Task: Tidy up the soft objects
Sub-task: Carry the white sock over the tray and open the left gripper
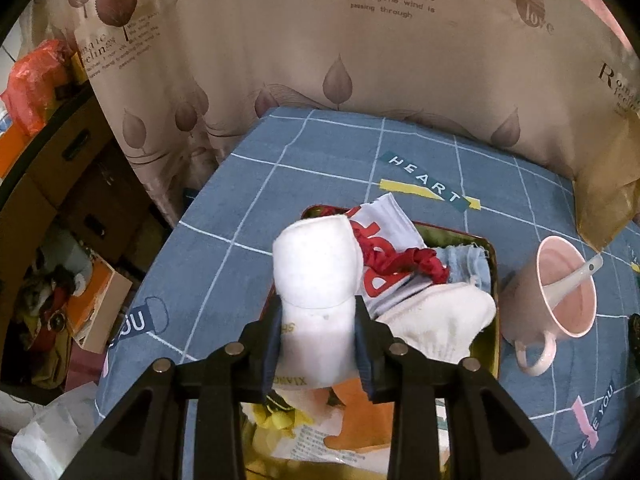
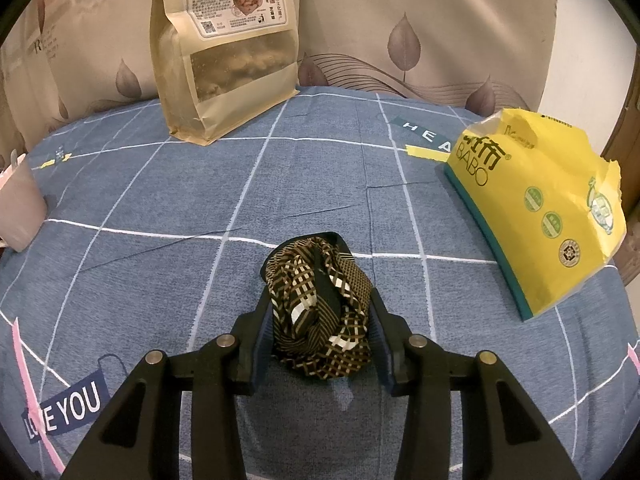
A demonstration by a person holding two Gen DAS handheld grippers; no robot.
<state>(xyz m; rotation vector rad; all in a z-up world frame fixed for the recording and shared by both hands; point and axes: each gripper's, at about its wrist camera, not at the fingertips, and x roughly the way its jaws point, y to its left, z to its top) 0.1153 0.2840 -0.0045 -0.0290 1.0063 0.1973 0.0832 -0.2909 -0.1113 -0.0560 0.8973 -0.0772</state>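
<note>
Two views, each looking along a hand-held gripper over a tabletop (image 2: pixel 320 184) covered in a blue cloth with white grid lines.

In the left wrist view, cardboard boxes (image 1: pixel 80 184) are standing off the tabletop's left edge. The left gripper (image 1: pixel 318 344) is pinching a rolled white sock (image 1: pixel 316 280) between its jaws; the blue pads are pressing on both sides of the roll, which is sticking up and away from them. The sock is hanging above the left part of a dark tray (image 1: pixel 495 280). Already lying in the tray are a white cloth with red lettering (image 1: pixel 384 248), a red scrunchie (image 1: pixel 404 262), a pale blue fabric piece (image 1: pixel 468 268) and another white sock (image 1: pixel 436 320). Just right of the tray, a pink mug (image 1: pixel 560 292) is standing with a white spoon (image 1: pixel 576 276) inside.

In the right wrist view, a brown paper pouch (image 2: pixel 224 52) is standing upright at the back left against the leaf-print curtain (image 2: pixel 420 20). The right gripper (image 2: pixel 322 332) is clamping a bundled black, brown and white patterned cloth (image 2: pixel 320 304) between its jaws; whether the bundle is resting on the tabletop or held just above it cannot be told. To the right, a torn yellow package (image 2: pixel 540 216) is lying on its side.
</note>
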